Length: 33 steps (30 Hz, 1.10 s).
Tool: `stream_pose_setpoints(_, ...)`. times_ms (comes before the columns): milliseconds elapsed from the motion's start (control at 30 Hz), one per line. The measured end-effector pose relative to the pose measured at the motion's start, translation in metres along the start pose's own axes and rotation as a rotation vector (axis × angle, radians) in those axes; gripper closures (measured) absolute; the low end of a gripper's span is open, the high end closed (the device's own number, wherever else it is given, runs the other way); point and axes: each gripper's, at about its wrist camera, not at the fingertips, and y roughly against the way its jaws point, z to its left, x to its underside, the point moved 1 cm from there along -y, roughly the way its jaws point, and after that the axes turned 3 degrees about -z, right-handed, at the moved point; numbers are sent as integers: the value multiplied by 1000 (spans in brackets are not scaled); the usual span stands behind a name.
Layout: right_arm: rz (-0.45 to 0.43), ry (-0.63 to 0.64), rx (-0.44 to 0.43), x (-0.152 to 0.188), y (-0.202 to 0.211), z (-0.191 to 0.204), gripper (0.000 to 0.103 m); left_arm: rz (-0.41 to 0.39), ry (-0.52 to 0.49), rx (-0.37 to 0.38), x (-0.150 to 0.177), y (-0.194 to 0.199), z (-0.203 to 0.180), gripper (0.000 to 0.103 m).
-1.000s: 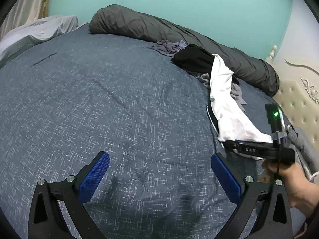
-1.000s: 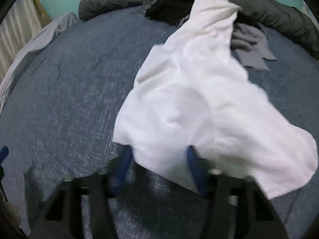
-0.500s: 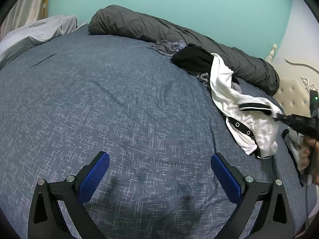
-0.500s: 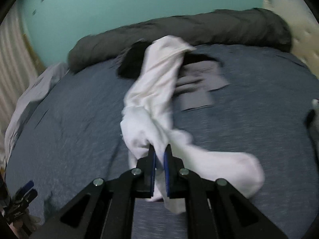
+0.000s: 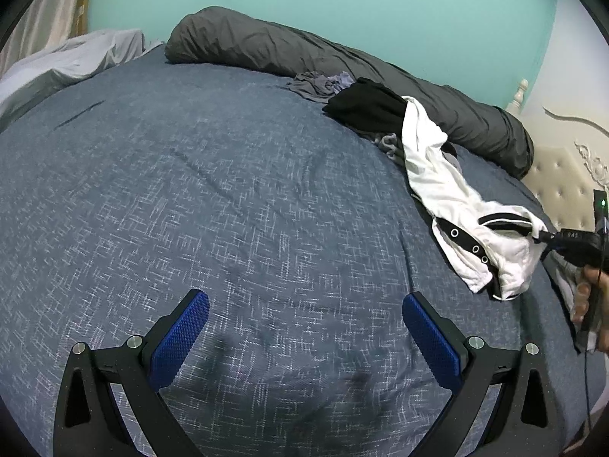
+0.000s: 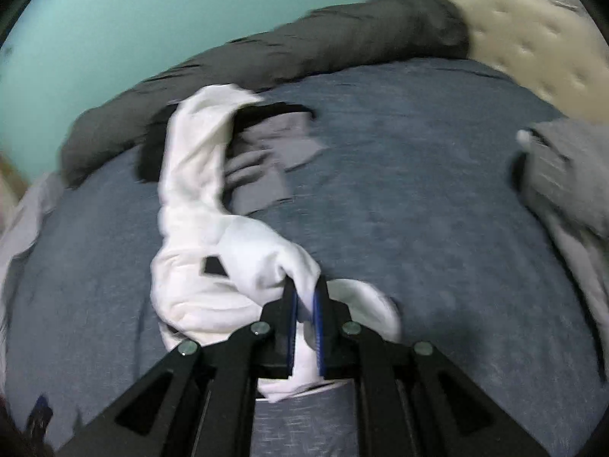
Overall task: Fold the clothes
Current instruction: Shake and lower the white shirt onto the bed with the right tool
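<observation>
Right gripper (image 6: pixel 304 301) fingers pinch a soft, limp white cotton garment (image 5: pixel 449 190) near its black-trimmed edge, apparently light; left gripper (image 5: pixel 304 327) fingers spread above the blue bed (image 5: pixel 190 198).

The only lettering sits on the black body of the right gripper (image 5: pixel 571 237), at about 3 o'clock in the left wrist view: small pale characters that look like "DAS", too small to be sure of. Nothing else carries readable text.
</observation>
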Motion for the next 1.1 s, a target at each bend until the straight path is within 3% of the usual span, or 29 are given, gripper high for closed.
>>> stream_pose_setpoints(233,-39,116,-154,-7,7,46,96,-1,-20,7,0,-2,-8,0)
stream_pose_setpoints(400,-57,249,-323,-23,13,116,96,2,-18,2,0,-4,-9,0)
stream_pose_setpoints(533,5,337,-476,-27,12,182,96,4,-20,2,0,-5,-10,0)
stream_pose_setpoints(633,113,407,-585,-17,4,226,94,4,-16,3,-1,-5,-8,0)
stream_pose_setpoints(733,126,440,-513,-10,0,236,91,1,-10,4,-2,-4,-6,0)
stream_pose_setpoints(800,101,410,-475,-12,2,221,78,-1,-6,6,-3,-3,-5,0)
stream_pose_setpoints(867,73,365,-424,-17,5,197,54,-2,-2,8,-5,-3,-4,0)
stream_pose_setpoints(967,40,307,-317,-21,5,152,49,5,0,15,-5,-5,-6,0)
stream_pose_setpoints(1100,65,207,-149,-11,-9,83,49,22,-24,38,-5,-10,-17,0)
